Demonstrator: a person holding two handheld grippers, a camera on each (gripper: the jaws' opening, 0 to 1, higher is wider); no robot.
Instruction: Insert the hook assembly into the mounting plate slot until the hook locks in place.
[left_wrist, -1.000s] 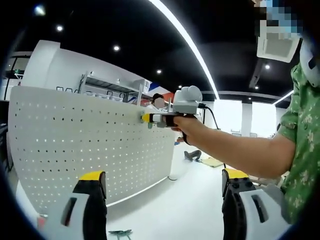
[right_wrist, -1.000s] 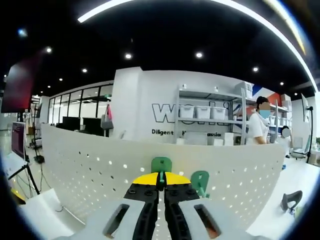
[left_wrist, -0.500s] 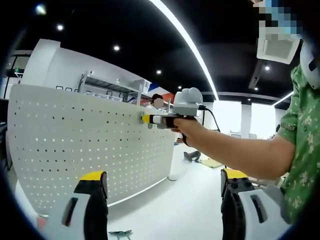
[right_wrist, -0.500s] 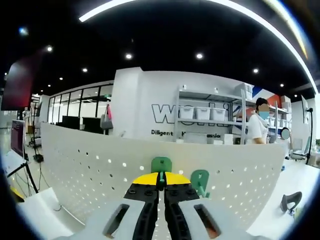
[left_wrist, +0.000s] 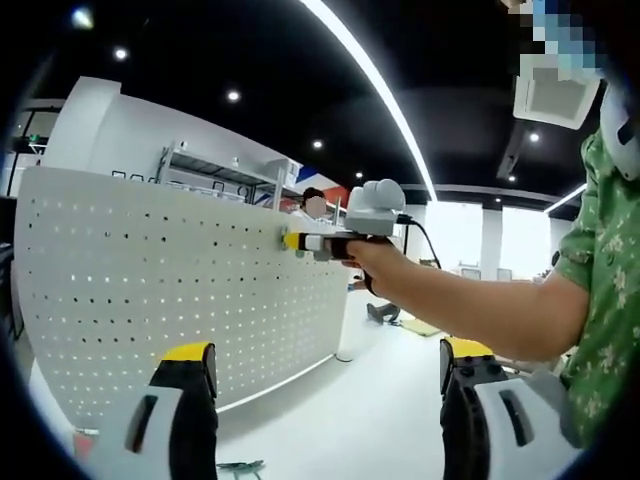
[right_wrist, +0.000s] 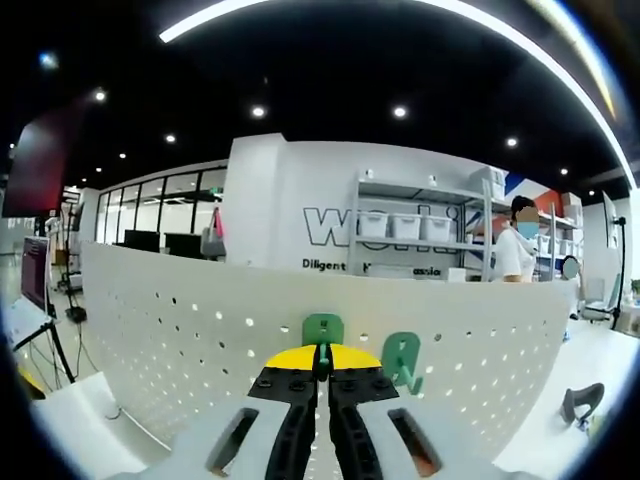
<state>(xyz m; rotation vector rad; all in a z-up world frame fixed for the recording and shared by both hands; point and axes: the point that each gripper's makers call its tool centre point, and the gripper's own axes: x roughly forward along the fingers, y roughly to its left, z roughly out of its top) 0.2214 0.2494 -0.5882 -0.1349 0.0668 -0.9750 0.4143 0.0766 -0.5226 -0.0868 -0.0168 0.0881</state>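
Note:
A white pegboard mounting plate stands upright and spans both views. My right gripper is shut on a green hook, whose top is pressed flat against the plate. From the left gripper view, the right gripper is held in a person's hand with its yellow tip touching the plate near the upper edge. A second green hook hangs on the plate just to the right. My left gripper stands open, away from the plate and holding nothing.
Behind the plate stands a metal shelf with white bins, and a person stands beside it. A dark object lies on the white floor at the right. The holder's green sleeve is at the right edge.
Both views have shifted only slightly. The right gripper stays shut on the green hook against the plate, and the left gripper stays open.

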